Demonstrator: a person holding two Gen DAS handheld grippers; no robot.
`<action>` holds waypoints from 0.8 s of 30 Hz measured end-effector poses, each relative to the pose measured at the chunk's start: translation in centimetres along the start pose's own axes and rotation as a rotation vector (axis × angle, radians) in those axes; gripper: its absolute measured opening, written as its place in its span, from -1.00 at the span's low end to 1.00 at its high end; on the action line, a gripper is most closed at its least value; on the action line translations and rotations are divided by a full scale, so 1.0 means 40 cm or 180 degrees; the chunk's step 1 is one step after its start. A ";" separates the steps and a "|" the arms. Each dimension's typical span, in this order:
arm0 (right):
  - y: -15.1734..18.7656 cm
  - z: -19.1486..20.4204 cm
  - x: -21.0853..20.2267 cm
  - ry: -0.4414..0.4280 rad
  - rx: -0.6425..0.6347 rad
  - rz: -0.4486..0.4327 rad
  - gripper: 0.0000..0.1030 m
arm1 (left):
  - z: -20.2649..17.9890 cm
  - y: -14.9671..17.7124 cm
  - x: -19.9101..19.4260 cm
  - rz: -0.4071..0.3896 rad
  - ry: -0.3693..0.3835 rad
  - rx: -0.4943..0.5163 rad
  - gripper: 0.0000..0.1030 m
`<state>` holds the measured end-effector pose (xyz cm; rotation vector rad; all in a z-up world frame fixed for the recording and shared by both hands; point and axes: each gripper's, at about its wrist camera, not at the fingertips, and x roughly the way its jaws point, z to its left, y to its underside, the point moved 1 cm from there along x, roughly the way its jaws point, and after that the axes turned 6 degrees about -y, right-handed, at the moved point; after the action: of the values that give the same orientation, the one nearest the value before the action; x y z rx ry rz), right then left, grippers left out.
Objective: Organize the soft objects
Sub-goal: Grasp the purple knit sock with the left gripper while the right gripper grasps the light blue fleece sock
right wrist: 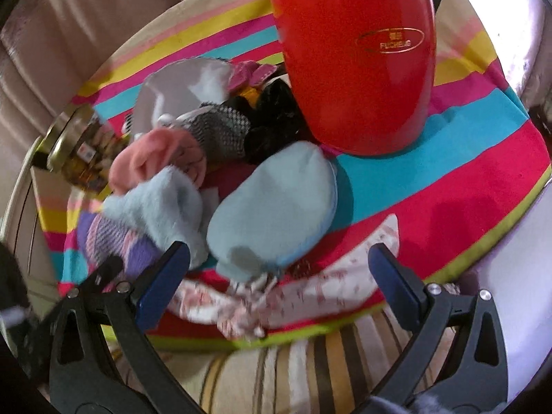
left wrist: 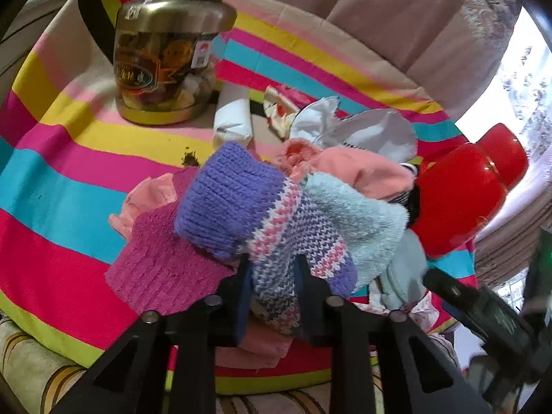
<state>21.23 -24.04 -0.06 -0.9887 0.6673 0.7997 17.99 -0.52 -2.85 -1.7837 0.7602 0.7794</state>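
red container (right wrist: 355,58) reads "fucheng"; left gripper (left wrist: 272,276) pinches purple knit sock (left wrist: 241,214).

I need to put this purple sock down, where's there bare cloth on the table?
Bare striped cloth lies left of the sock pile, in front of the gold-lidded jar. Another patch sits below the red container in the right view. The middle is crowded.

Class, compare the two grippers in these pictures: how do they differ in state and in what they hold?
The left gripper is shut on the purple knitted sock; the right gripper is open and holds nothing. The left sits in the sock pile; the right hovers over the floral cloth. Both have black frames with blue pads.
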 end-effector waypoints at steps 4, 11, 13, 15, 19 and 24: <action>-0.022 0.018 0.048 0.0082 0.0010 0.0045 1.00 | 0.005 0.005 -0.016 -0.0099 0.0166 -0.0006 -0.67; -0.046 0.024 0.097 0.0198 0.0035 0.0106 0.97 | 0.012 0.018 -0.072 -0.0399 0.0342 -0.0010 -0.68; -0.047 0.024 0.114 0.0204 0.0039 0.0156 0.70 | 0.006 0.015 -0.073 -0.0414 0.0344 0.0006 -0.68; -0.049 0.014 0.132 0.0181 0.0075 0.0242 0.56 | 0.004 0.016 -0.073 -0.0414 0.0340 0.0015 -0.68; -0.047 0.002 0.130 0.0093 0.0085 0.0203 0.16 | 0.004 0.018 -0.080 -0.0454 0.0343 0.0022 -0.68; -0.042 -0.021 0.099 -0.0110 0.0182 0.0104 -0.35 | -0.010 0.028 -0.103 -0.0578 0.0337 0.0102 -0.71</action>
<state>24.68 -24.27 -2.77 -0.9123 0.6746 0.8205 14.74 -0.65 -0.07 -1.8469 0.6645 0.5535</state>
